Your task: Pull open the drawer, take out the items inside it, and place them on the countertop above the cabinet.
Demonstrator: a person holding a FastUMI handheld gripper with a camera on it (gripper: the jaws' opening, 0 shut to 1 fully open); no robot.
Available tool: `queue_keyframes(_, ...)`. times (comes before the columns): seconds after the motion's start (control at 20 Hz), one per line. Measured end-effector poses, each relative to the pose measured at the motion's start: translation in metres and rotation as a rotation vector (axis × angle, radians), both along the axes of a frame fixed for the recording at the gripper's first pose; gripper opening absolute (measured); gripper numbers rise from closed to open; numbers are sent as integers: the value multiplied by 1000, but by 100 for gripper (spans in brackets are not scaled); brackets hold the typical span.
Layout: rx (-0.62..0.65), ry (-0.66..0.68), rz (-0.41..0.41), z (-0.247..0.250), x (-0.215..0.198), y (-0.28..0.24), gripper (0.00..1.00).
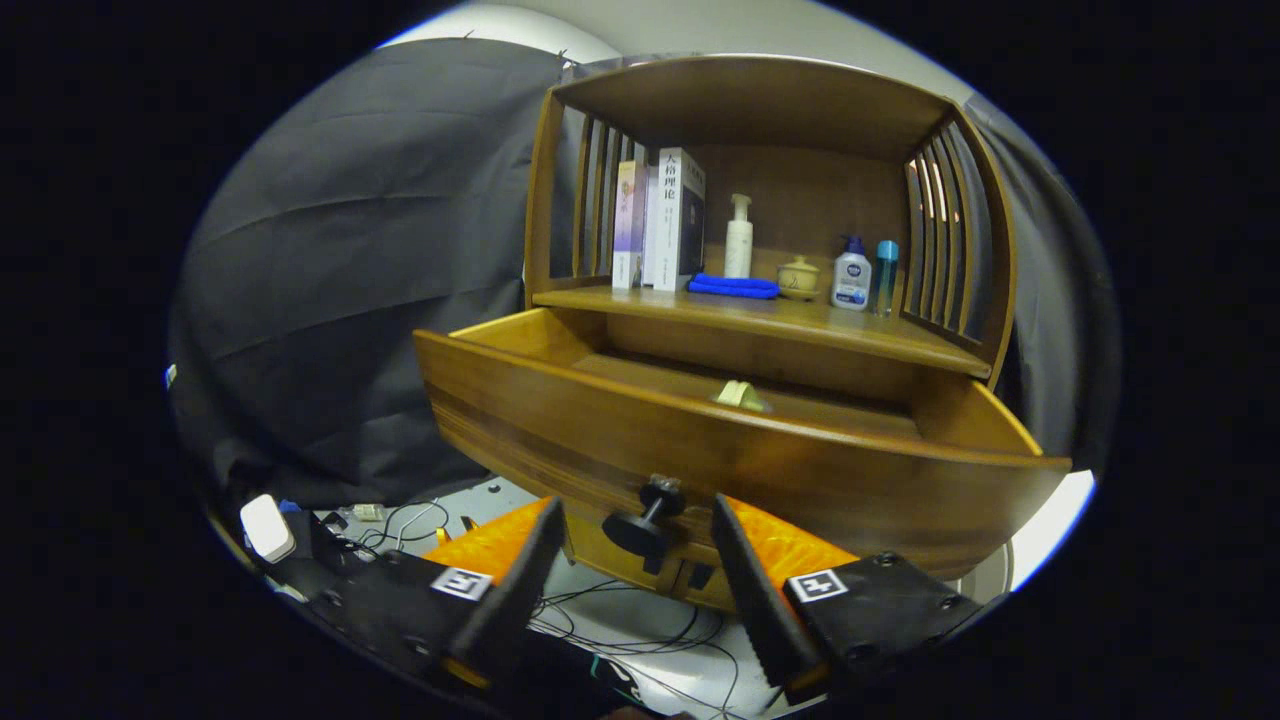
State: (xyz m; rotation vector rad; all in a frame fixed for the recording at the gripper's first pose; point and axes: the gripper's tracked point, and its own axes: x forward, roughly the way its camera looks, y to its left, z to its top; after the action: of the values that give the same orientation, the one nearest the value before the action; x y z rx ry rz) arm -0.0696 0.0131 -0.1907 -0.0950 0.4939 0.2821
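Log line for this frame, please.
drawer open | gripper open around knob, not touching | pale item inside drawer | countertop

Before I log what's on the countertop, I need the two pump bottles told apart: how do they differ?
The white pump bottle is tall, slim and plain; the labelled pump bottle is shorter and squatter with a blue pump. The white pump bottle stands beside the books; the labelled pump bottle stands by the slatted side. Both stand upright.
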Motion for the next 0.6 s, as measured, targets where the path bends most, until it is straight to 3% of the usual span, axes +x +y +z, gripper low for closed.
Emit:
queue_keyframes(0.1,-3,-23,-4,26,5,-12,98)
queue_keyframes(0.35,-67,-133,1,105,34,-47,97)
queue_keyframes(0.6,-78,-132,-5,141,82,-62,98)
